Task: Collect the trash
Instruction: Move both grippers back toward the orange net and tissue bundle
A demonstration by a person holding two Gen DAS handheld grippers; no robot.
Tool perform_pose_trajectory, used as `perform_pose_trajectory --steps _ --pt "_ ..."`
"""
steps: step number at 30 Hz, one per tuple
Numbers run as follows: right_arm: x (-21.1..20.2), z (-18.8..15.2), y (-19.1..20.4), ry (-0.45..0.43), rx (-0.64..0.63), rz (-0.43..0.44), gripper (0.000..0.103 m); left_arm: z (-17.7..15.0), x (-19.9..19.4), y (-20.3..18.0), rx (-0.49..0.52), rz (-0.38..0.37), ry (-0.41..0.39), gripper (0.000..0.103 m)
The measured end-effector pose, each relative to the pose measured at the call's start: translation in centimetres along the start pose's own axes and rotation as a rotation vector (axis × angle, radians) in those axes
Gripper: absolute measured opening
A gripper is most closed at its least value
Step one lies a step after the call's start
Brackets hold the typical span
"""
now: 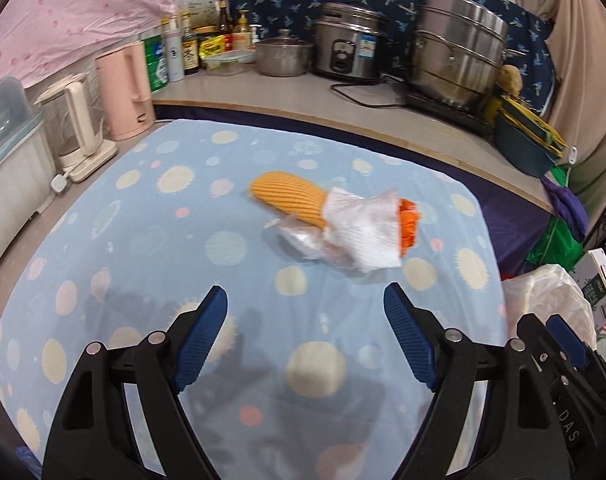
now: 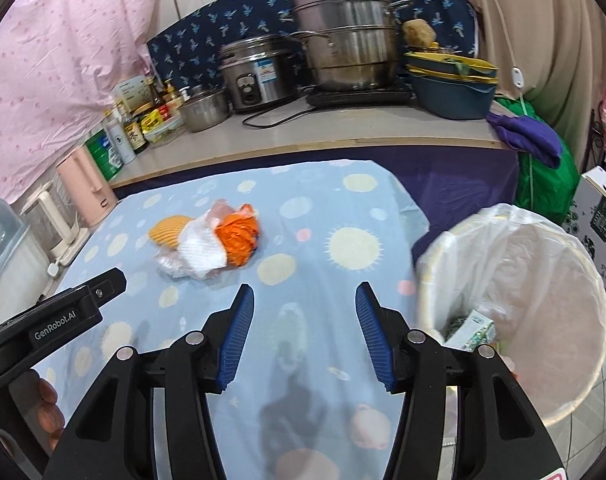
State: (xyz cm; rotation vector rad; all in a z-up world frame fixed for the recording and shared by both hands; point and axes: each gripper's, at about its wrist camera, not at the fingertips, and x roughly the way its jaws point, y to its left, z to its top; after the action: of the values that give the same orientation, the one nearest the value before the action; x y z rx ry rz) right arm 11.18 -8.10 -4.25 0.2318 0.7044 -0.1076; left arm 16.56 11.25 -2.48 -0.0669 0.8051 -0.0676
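— Both pairs of fingers stand apart with nothing between them: the left gripper hangs over the spotted blue cloth, and the right gripper does too.

— Where is the trash?

— On the cloth ahead of both, well clear of the pads. A yellow knitted piece lies touching a crumpled white paper towel and some clear plastic film, with an orange wad against the towel's far end.

— And the bin?

— A lined waste bin stands just off the cloth's right edge (a small carton already lies inside).

— Anything else?

— Part of the left gripper's body shows at the right view's lower left, with fingertips under it.
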Motion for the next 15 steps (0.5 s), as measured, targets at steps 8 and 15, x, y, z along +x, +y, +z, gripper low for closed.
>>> perform_pose_trajectory --steps 8,15 --pt "2.6 0.6 4.0 0.012 -0.063 0.030 0.065 0.0 1.7 4.2 -0.058 0.054 0.019 0.081" --pt "5.5 1.9 5.7 0.032 -0.083 0.036 0.067 0.5 3.1 6.3 -0.097 0.062 0.027 0.086"
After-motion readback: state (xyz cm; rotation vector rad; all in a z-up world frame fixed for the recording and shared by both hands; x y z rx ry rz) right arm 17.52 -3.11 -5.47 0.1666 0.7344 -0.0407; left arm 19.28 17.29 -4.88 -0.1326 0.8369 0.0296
